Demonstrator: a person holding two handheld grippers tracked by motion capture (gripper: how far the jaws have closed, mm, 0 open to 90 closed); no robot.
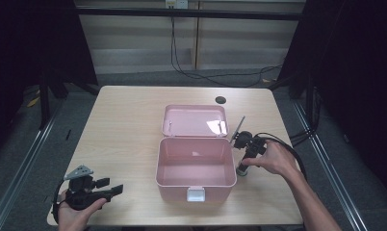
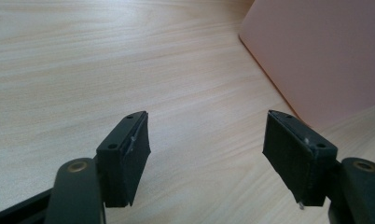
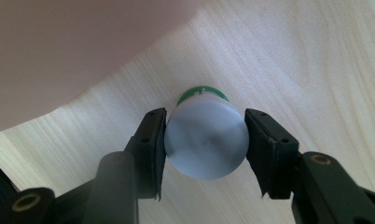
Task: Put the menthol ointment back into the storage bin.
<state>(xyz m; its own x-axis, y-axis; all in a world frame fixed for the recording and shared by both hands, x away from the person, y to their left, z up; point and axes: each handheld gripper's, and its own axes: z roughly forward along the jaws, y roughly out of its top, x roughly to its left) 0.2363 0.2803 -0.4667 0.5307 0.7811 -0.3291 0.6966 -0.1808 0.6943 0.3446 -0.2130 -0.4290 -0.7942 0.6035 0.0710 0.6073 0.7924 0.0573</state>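
Nearest the person, the left gripper (image 1: 115, 189) rests low over the wooden table (image 1: 124, 125), well to the left of the pink box (image 1: 195, 166) and near the table's front edge. In the left gripper view its two black pads (image 2: 129, 156) stand apart with only bare tabletop between them, yet this is about as narrow as they get; nothing is held. The box's pink wall (image 2: 325, 56) rises just beyond them.

Just to the right of the box, the right gripper (image 1: 242, 166) points down at a small bottle (image 3: 206, 137) with a pale round cap and a green band beneath it. The bottle stands upright on the table, close beside the box's right wall. The pads press on both sides of its cap.

The box lies open, its lid (image 1: 195, 121) tilted back behind it. Farther back, a dark round hole (image 1: 221, 100) sits in the tabletop.
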